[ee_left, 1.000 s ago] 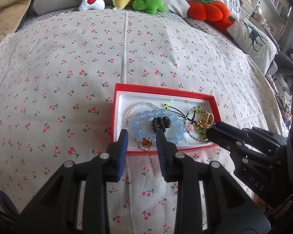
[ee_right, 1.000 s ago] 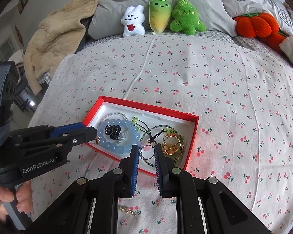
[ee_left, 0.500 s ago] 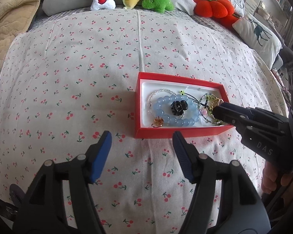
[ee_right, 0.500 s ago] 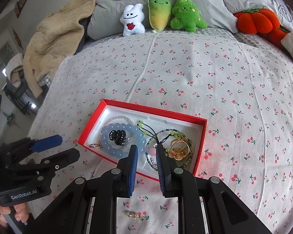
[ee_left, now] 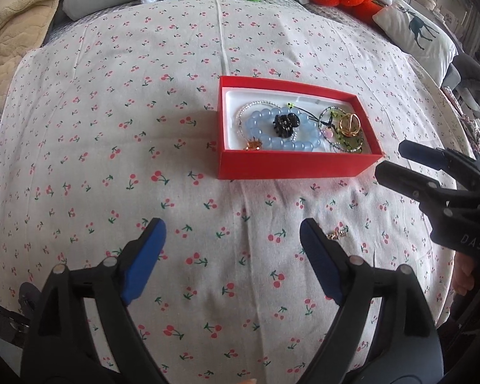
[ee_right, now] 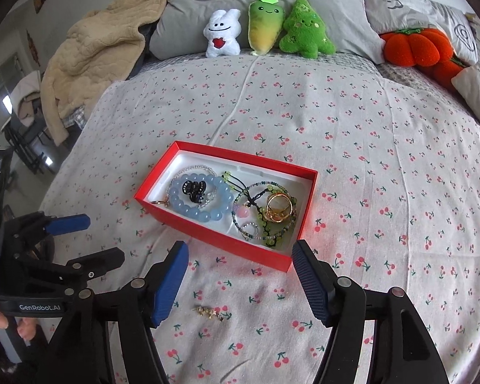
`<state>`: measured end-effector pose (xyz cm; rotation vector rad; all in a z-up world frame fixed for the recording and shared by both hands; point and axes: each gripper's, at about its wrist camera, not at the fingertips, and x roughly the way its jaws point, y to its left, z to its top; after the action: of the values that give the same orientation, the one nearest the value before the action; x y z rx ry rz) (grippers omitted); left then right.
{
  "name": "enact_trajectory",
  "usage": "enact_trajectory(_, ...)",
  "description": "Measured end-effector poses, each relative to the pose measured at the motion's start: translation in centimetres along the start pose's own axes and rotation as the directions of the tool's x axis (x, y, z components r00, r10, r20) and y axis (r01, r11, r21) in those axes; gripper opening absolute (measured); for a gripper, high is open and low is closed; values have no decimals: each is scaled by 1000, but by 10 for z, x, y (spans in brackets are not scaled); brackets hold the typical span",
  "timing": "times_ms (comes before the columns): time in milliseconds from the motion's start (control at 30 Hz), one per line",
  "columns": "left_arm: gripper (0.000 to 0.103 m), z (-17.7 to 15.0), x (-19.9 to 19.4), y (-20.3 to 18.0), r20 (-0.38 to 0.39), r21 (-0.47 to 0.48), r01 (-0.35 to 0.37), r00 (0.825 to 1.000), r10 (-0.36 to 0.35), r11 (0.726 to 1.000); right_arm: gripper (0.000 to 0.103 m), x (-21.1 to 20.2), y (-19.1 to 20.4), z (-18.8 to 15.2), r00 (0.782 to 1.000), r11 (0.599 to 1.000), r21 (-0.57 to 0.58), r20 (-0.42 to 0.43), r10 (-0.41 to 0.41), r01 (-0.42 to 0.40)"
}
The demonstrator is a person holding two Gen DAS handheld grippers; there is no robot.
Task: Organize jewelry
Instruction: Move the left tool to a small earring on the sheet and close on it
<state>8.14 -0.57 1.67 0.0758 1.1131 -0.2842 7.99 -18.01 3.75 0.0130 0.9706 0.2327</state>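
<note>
Now both grippers, left gripper (ee_left: 230, 249) and right gripper (ee_right: 240, 275), fingers wide, empty, short of red box (ee_right: 214, 233).

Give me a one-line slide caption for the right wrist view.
Open right tongs hover over a small gold piece lying on the cherry-print sheet beside the red jewelry box.

bracelets (ee_right: 197, 203) in box (ee_right: 214, 240), earring (ee_right: 210, 313) before it
</note>
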Motion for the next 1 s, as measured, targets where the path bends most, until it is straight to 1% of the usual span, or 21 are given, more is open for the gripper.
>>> enact_trajectory(200, 87, -19, 2, -11, -26, 57, 1, 1000, 0, 998, 74, -9, -1, -17, 1000, 1000, 6, -19, -2, 2)
enact_trajectory(400, 87, -35, 6, -18, -41, 103, 14, 999, -10, 995, 75, -13, 2, -33, 999, 1000, -3, -38, 8, -8)
enact_trajectory(600, 87, -53, 19, -23, -65, 176, 10, 998, 2, 984, 76, -5, 4, -49, 997, 999, -33, -76, 11, -13)
enact_trajectory(800, 87, -64, 30, -31, -75, 234, 26, 997, -8, 972, 76, 7, -1, -66, 991, 998, -55, -135, -2, -5)
enact_trajectory(933, 87, -62, 32, -41, -54, 257, 58, 997, -45, 965, 76, 13, -7, -75, 986, 998, -56, -164, -8, -1)
enact_trajectory(1000, 79, -58, 32, -48, -41, 277, 84, 996, -75, 957, 76, 14, -12, -78, 985, 999, -51, -172, -9, 0)
